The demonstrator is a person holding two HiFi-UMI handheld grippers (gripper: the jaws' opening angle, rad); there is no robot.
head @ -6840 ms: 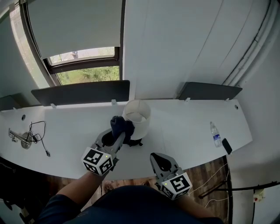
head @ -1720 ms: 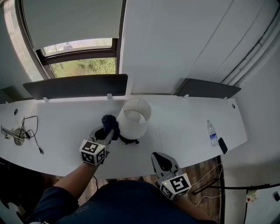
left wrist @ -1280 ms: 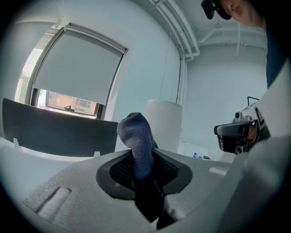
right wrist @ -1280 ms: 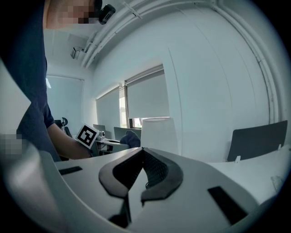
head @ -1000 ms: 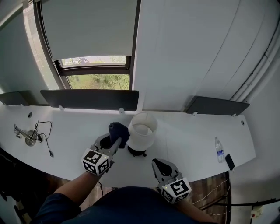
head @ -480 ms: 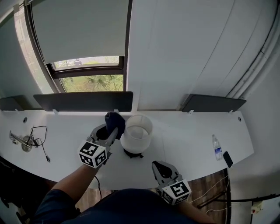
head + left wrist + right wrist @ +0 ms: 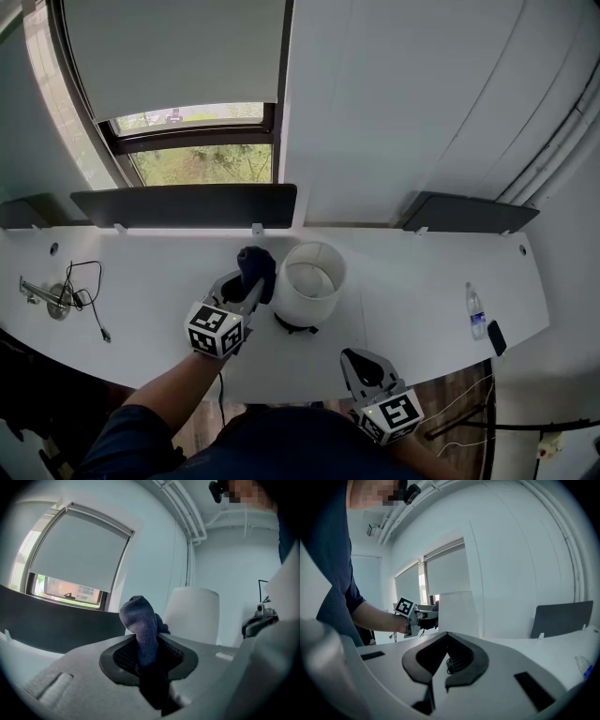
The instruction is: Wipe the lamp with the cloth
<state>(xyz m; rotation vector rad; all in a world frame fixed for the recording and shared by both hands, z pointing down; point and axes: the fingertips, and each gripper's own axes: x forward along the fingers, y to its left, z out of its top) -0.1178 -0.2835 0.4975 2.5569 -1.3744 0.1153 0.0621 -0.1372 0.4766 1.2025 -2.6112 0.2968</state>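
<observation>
Evidently the left gripper (image 7: 249, 284) was clamped on the dark blue cloth (image 7: 256, 263), whose bunched end sat at the left flank of the lamp (image 7: 312, 279), touching the shade or just short of it. The lamp stood upright at mid-worktop (image 7: 422, 267), nearer the back edge and directly right of that gripper. A wiping stroke would, I'd judge, follow the shade's upright side. The right gripper (image 7: 366, 361) hung by the front edge, jaws together on nothing, farther off. The shade's open top showed nothing loose inside.
</observation>
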